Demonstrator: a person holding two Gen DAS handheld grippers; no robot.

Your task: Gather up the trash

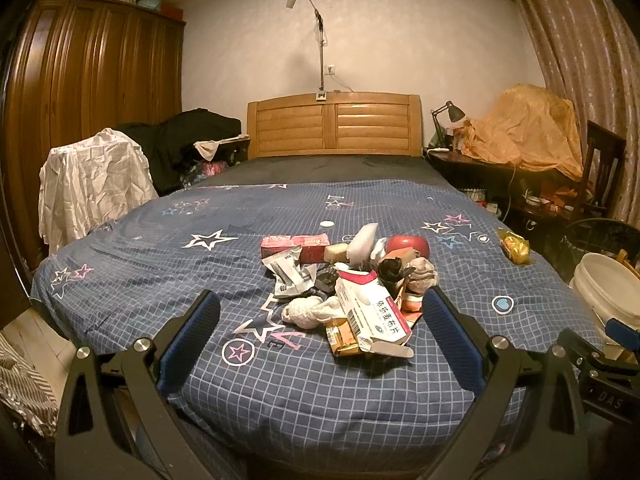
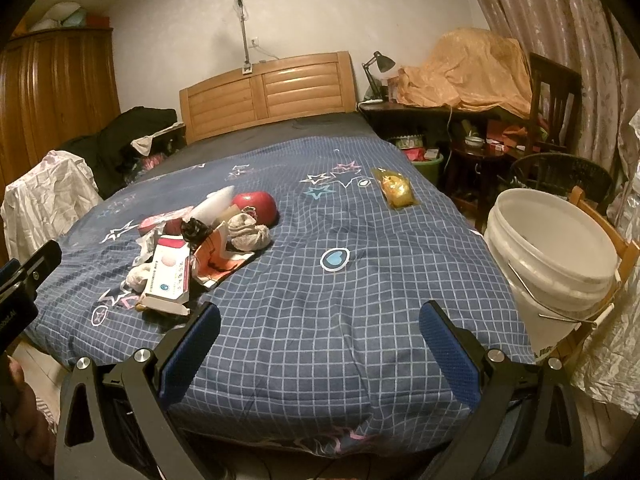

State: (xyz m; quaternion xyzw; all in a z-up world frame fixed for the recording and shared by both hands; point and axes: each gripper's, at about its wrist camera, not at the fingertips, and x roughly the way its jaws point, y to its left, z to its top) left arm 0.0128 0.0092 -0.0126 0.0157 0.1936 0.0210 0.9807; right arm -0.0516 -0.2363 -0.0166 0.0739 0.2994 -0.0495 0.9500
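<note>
A pile of trash lies on the blue checked bedspread (image 1: 320,392): a white medicine box (image 1: 372,316), crumpled foil packets (image 1: 288,276), a red box (image 1: 294,244), a red apple (image 1: 408,245), balled socks (image 1: 424,276) and wrappers. The pile also shows in the right wrist view, with the medicine box (image 2: 170,276) and apple (image 2: 256,205). A yellow packet (image 2: 396,189) lies apart on the bed. A white bucket (image 2: 552,256) stands at the bed's right side. My left gripper (image 1: 320,336) is open just in front of the pile. My right gripper (image 2: 320,344) is open over bare bedspread, right of the pile.
A wooden headboard (image 1: 334,126) is at the far end. A wardrobe (image 1: 80,92) and draped clothes (image 1: 92,184) stand at the left. A cluttered desk with a lamp (image 2: 380,62), a chair (image 2: 554,92) and a dark basket (image 2: 560,176) are at the right.
</note>
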